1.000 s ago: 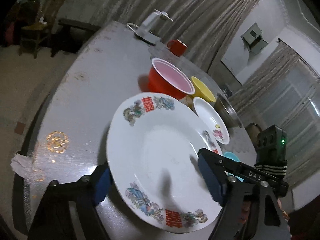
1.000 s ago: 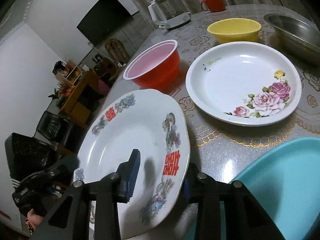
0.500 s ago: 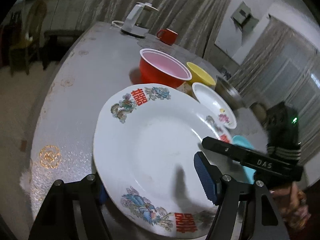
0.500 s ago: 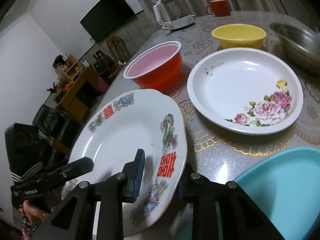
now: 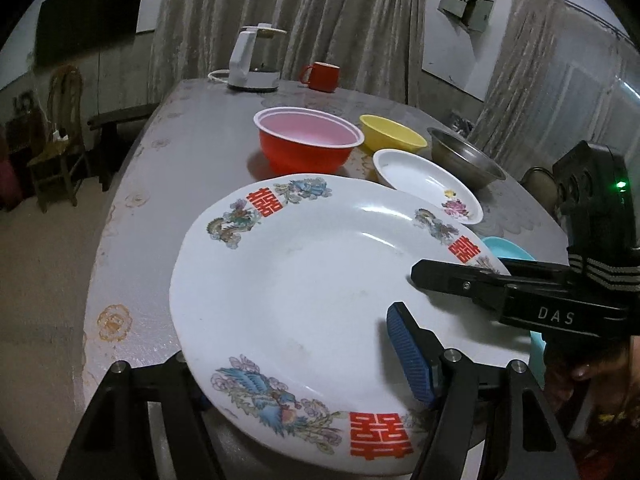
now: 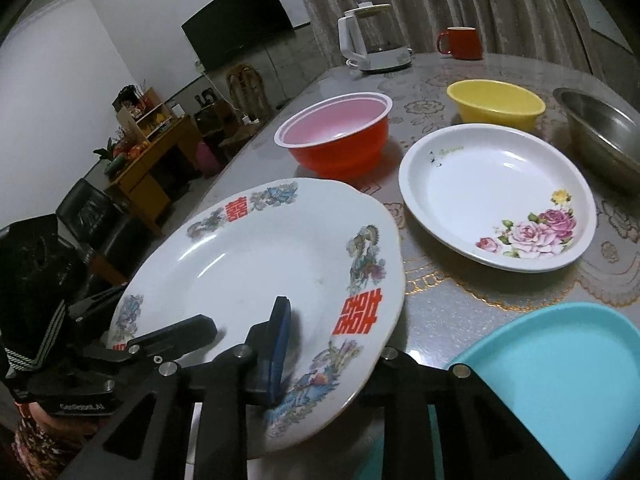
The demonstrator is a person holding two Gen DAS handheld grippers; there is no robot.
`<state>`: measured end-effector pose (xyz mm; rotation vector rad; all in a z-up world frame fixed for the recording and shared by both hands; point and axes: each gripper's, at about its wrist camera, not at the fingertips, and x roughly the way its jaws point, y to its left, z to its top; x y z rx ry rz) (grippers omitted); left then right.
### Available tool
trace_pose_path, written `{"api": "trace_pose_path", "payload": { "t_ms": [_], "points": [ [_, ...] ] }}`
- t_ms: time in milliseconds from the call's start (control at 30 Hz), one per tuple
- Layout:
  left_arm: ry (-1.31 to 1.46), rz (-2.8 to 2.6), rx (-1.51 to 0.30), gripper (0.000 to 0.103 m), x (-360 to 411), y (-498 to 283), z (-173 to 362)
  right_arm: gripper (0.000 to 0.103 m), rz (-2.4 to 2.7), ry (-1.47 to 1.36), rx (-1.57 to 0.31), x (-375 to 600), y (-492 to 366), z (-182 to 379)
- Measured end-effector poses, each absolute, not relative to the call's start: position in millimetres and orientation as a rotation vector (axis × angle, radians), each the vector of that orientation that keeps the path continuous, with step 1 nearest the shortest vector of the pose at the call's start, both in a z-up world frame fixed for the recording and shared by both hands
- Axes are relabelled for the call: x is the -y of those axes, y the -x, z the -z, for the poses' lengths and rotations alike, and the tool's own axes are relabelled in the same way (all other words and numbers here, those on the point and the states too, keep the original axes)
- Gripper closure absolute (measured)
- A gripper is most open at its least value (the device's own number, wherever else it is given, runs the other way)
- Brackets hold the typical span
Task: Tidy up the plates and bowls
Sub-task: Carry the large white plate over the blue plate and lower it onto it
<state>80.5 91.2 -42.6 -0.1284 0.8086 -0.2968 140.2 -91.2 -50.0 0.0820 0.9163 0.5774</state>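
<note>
A large white plate with red characters (image 5: pixel 312 280) (image 6: pixel 256 264) is held above the table by both grippers. My left gripper (image 5: pixel 304 368) is shut on its near rim. My right gripper (image 6: pixel 328 340) is shut on the opposite rim and shows in the left wrist view (image 5: pixel 500 292). Behind stand a red bowl (image 5: pixel 308 144) (image 6: pixel 340 136), a yellow bowl (image 5: pixel 390 132) (image 6: pixel 496 104), a white rose plate (image 5: pixel 424 184) (image 6: pixel 492 196), a steel bowl (image 5: pixel 464 158) (image 6: pixel 600 136) and a turquoise plate (image 6: pixel 560 384) (image 5: pixel 508 248).
A white kettle (image 5: pixel 252 60) (image 6: pixel 372 40) and a red mug (image 5: pixel 322 76) (image 6: pixel 462 42) stand at the table's far end. The patterned table (image 5: pixel 192 152) drops off at its left edge; chairs (image 5: pixel 60 128) stand on the floor beyond.
Both grippers have raised the large plate and levelled it. The views have swung upright, so the table's far end now shows higher.
</note>
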Motion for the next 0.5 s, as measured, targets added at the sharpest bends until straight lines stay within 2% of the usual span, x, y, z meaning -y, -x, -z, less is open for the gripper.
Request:
{"api": "trace_pose_path", "payload": {
  "t_ms": [500],
  "points": [
    [0.091,0.346,-0.742,0.031,-55,-46,25,0.079,-0.562,-0.079,-0.861,114,-109,32]
  ]
}}
